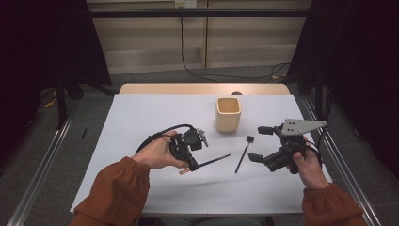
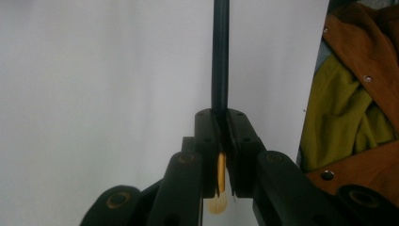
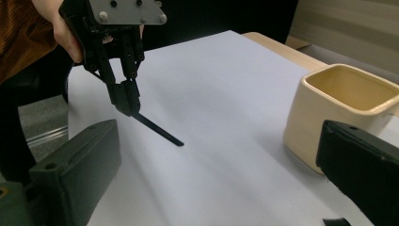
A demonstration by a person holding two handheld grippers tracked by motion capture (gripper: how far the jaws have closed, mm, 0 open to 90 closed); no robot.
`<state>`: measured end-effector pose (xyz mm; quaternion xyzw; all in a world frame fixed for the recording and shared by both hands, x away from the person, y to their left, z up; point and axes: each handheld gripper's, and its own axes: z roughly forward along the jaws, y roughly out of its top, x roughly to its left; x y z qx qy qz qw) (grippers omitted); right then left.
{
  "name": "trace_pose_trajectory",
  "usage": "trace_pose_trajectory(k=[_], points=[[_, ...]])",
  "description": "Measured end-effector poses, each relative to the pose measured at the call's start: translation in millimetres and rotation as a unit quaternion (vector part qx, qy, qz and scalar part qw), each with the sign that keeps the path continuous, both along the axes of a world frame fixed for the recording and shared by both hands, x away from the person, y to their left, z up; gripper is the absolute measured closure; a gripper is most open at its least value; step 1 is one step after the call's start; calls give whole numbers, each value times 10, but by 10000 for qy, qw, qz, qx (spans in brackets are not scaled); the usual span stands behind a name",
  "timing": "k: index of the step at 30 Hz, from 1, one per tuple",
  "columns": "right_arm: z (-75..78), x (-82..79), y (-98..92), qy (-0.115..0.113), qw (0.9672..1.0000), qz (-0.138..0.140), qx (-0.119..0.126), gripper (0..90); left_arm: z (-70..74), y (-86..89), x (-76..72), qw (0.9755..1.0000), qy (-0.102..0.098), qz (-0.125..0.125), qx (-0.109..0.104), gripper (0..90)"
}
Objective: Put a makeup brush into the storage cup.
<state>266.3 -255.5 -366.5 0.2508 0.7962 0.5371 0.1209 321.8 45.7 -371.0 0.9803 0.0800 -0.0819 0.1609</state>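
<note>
My left gripper [image 1: 194, 165] is shut on a thin black stick [image 1: 214, 160] with a tan end [image 1: 184, 172] that pokes out behind the jaws. In the left gripper view the stick [image 2: 219, 56] runs straight ahead from the closed gripper [image 2: 221, 115] over the white sheet. A second black stick [image 1: 242, 155] with a small square head lies on the sheet between the two hands. My right gripper [image 1: 260, 143] is held to its right, open, with nothing between its jaws. In the right gripper view the open right gripper [image 3: 216, 183] faces the left gripper [image 3: 128, 108] and its stick [image 3: 157, 128].
A cream square cup [image 1: 228, 114] stands upright behind the sticks, and appears close at the right [image 3: 339, 108] in the right gripper view. The white sheet [image 1: 155, 113] covers a wooden table [image 1: 202, 88]. Metal rails run along both sides of the table.
</note>
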Motion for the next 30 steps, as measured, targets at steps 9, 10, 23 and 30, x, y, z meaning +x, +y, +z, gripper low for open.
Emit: trace_pose_trajectory(k=[9, 10, 23, 30], points=[[68, 115, 207, 488, 9944, 709, -620, 33, 0, -31, -5, 10000, 42, -53, 46, 845], [75, 126, 220, 541, 9931, 777, -687, 42, 1, -34, -9, 10000, 33, -32, 35, 844], [106, 256, 463, 904, 9733, 1419, -1562, 38, 1, -66, -20, 9997, 75, -148, 159, 844], [186, 296, 568, 860, 9585, 1621, -2180, 74, 7, -48, -16, 9998, 46, -117, 174, 844]])
